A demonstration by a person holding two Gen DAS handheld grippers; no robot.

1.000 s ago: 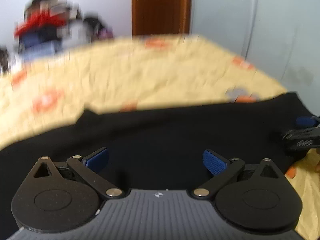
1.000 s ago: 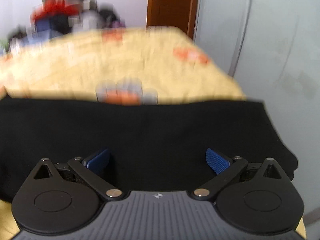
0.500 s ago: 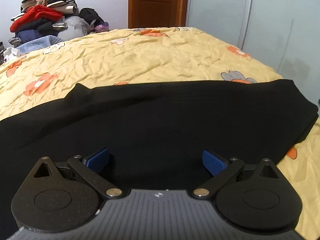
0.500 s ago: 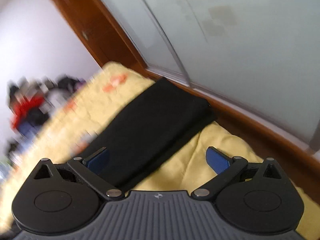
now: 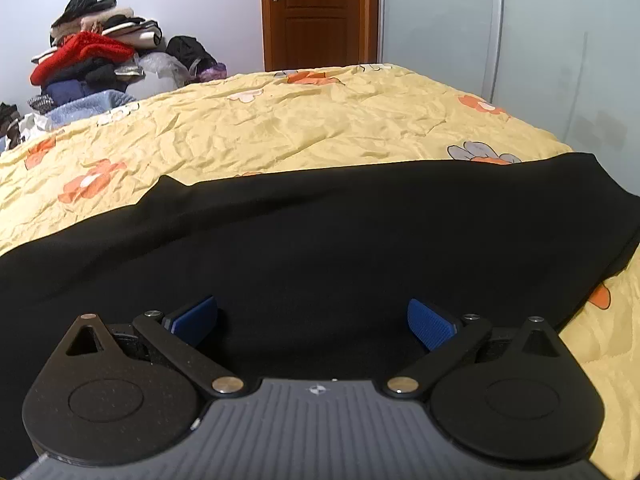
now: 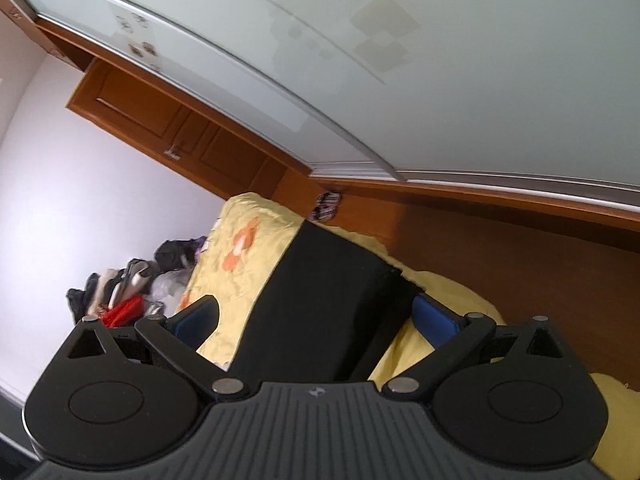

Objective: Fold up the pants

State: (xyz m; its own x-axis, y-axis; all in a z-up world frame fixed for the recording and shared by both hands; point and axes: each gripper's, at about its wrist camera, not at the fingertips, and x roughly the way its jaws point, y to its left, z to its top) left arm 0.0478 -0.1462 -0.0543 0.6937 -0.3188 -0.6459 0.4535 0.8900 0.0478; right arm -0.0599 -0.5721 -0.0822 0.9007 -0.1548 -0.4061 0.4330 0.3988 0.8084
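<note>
Black pants lie flat in a long band across the near part of a yellow flowered bedsheet. My left gripper is open and empty, low over the pants' near edge. In the right wrist view the camera is rolled sideways; the pants show as a folded dark strip running away from me. My right gripper is open and empty, with its blue pads either side of the strip's near end.
A heap of clothes is piled at the far left of the bed. A wooden door and pale sliding wardrobe panels stand behind and to the right. The bed's right edge drops toward a wooden floor.
The right gripper has swung out to the pants' right end and rolled sideways. The left gripper has stayed put over the pants. Both stayed open.
</note>
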